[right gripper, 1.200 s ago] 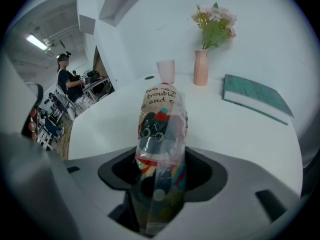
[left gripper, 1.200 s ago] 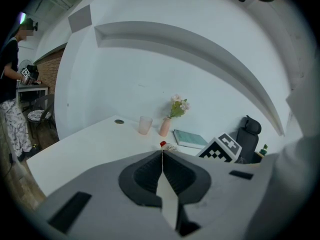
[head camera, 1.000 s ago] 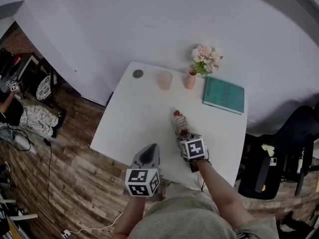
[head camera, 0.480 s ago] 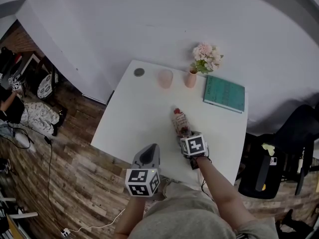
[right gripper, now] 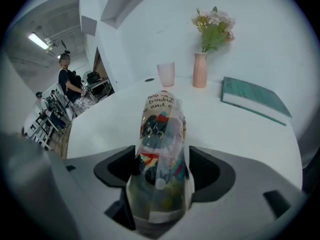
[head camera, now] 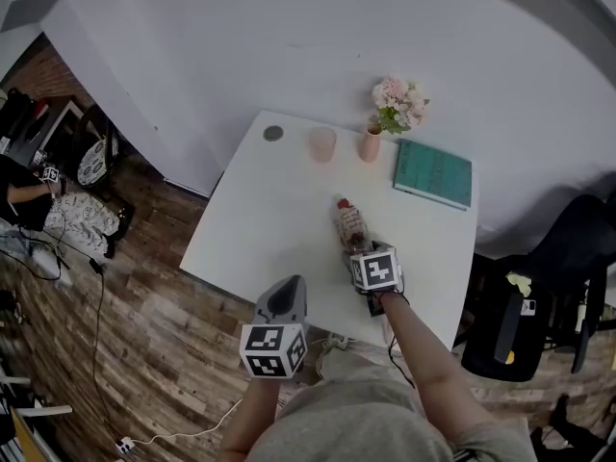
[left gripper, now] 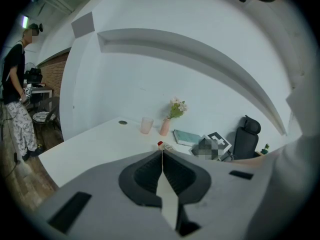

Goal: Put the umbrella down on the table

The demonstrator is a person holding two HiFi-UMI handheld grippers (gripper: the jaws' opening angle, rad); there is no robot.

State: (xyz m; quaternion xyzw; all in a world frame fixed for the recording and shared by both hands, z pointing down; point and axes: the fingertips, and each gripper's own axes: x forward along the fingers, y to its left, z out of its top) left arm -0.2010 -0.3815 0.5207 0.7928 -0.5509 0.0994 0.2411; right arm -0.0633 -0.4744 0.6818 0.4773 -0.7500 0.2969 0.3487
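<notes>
Head view gives me the white desk [head camera: 269, 219] from above, with the umbrella [head camera: 348, 225] lying flat on its right half, red end toward the far wall and the other end close to the near edge. My right gripper [head camera: 364, 254] sits over that near edge; its jaws have just been opening and now stand wide, the folded umbrella [right gripper: 161, 129] in its clear sleeve lying between them, and the pads do not appear to press on it. To the left of the umbrella the desk is bare all the way to its left edge. Along the far edge stand a pink cup [head camera: 321, 144] and a vase of flowers [head camera: 370, 147], with a small round disc [head camera: 273, 133] at the far left corner and a green book [head camera: 432, 173] by the far right corner, all well apart from the umbrella. My left gripper [head camera: 289, 295] hangs off the near edge over the wooden floor [head camera: 144, 287], jaws closed together with nothing between them. A black chair [head camera: 568, 258] stands beyond the right edge.
</notes>
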